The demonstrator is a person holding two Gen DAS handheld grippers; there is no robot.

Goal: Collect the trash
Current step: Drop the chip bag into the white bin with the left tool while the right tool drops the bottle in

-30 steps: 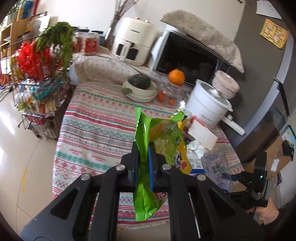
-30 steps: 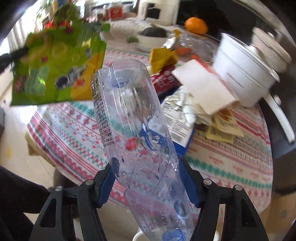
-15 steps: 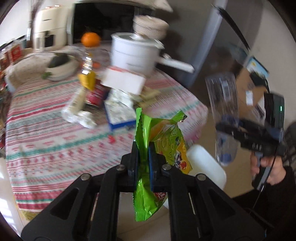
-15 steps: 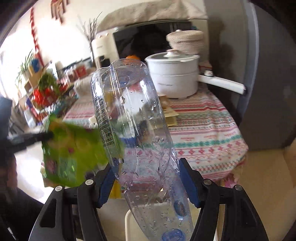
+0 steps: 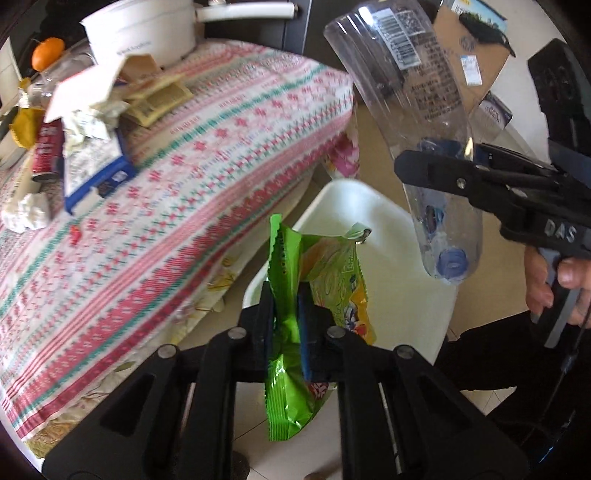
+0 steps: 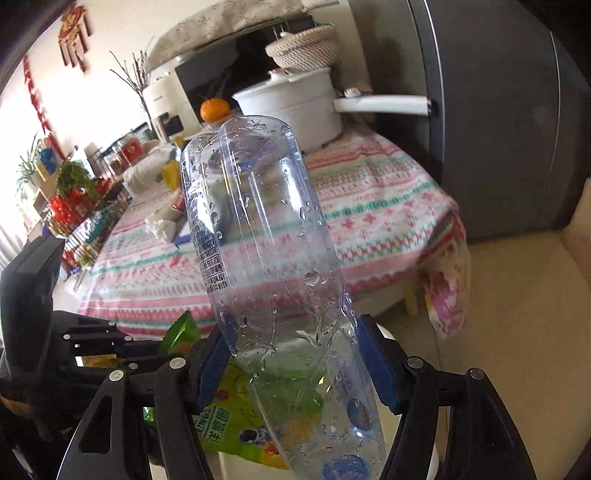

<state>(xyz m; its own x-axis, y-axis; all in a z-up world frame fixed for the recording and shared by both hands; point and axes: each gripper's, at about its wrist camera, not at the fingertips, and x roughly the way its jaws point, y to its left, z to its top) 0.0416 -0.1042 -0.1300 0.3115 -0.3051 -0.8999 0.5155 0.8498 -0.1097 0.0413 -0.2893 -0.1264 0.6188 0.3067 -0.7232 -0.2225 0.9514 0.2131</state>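
My left gripper (image 5: 288, 314) is shut on a green snack bag (image 5: 317, 273) and holds it over a white bin (image 5: 391, 236) on the floor beside the table. My right gripper (image 6: 293, 365) is shut on a clear plastic bottle (image 6: 258, 236), held cap down with its blue cap (image 6: 345, 469) lowest. The bottle (image 5: 413, 110) and right gripper (image 5: 436, 166) also show in the left wrist view, above the bin's right side. The snack bag (image 6: 236, 417) shows low in the right wrist view, with the left gripper (image 6: 110, 350) at its left.
The table has a striped cloth (image 5: 192, 155). On it lie crumpled paper (image 5: 92, 122), a blue-edged packet (image 5: 92, 166), a red can (image 5: 46, 151), a white pot (image 5: 144, 33) and an orange (image 5: 46, 57). A cardboard box (image 5: 469, 48) stands behind the bottle. A grey fridge (image 6: 498, 110) stands at the right.
Both grippers have swung away from the table and lowered toward the white bin. The bag and the bottle stay gripped.
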